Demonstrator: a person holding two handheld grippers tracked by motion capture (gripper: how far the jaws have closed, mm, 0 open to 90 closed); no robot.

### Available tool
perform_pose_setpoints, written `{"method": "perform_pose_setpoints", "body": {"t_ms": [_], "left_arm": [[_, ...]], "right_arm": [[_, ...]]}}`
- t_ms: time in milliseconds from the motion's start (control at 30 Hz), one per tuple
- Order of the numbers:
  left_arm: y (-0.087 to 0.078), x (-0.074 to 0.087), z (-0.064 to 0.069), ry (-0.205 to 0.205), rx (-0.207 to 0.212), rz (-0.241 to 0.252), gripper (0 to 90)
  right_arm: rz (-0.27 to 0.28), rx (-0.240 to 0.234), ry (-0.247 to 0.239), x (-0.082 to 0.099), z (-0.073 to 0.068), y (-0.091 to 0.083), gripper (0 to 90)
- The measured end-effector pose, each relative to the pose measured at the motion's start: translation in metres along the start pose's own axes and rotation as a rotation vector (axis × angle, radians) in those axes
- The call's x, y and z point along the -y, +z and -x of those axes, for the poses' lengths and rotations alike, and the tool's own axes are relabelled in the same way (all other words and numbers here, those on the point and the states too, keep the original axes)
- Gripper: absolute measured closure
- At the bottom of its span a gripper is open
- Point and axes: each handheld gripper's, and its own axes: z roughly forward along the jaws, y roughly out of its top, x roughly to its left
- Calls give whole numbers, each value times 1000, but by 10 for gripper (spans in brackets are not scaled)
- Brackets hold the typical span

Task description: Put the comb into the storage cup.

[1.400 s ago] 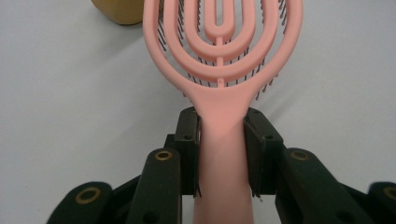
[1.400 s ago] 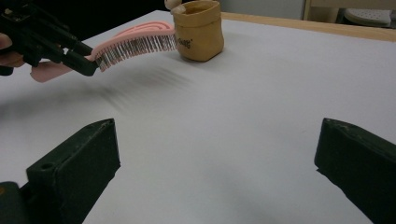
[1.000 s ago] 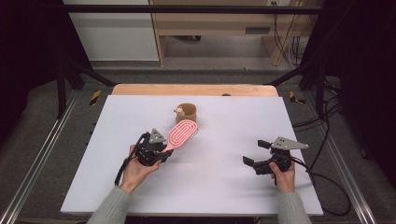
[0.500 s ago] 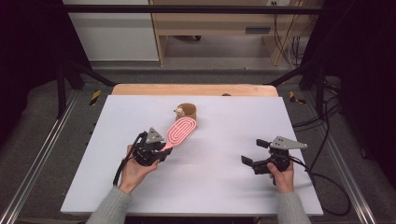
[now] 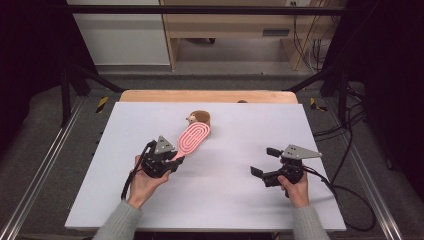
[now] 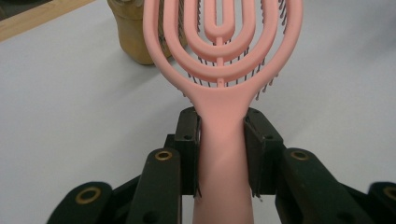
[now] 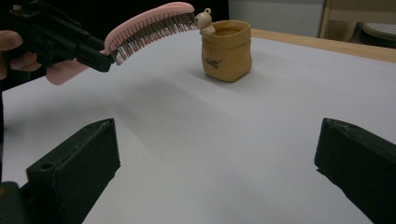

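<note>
One pink hairbrush (image 6: 219, 70) between left claw (image 6: 220, 154) pads.

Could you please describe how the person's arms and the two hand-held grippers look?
Both forearms wear grey knitted sleeves. The left hand-held gripper and the right hand-held gripper are black with blocky jaws and brass-ringed screw holes. Each carries a grey three-cornered plate on top and trails a black cable.

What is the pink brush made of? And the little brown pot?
The brush looks like smooth matte plastic, moulded in loops with thin dark bristles. The pot shaped like a sack seems glazed ceramic, with a slight sheen, though painted resin is possible.
</note>
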Motion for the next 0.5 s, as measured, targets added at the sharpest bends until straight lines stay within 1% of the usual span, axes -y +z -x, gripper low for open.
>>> {"method": "perform_pose_setpoints", "body": {"t_ms": [333,500], "left_arm": [[-5,-2,3,5,-8,27,692],[-4,-2,5,11,-7,27,692]], "right_arm": [[13,0,14,-7,-12,10,3],[13,3,18,-10,-16,15,3]]}}
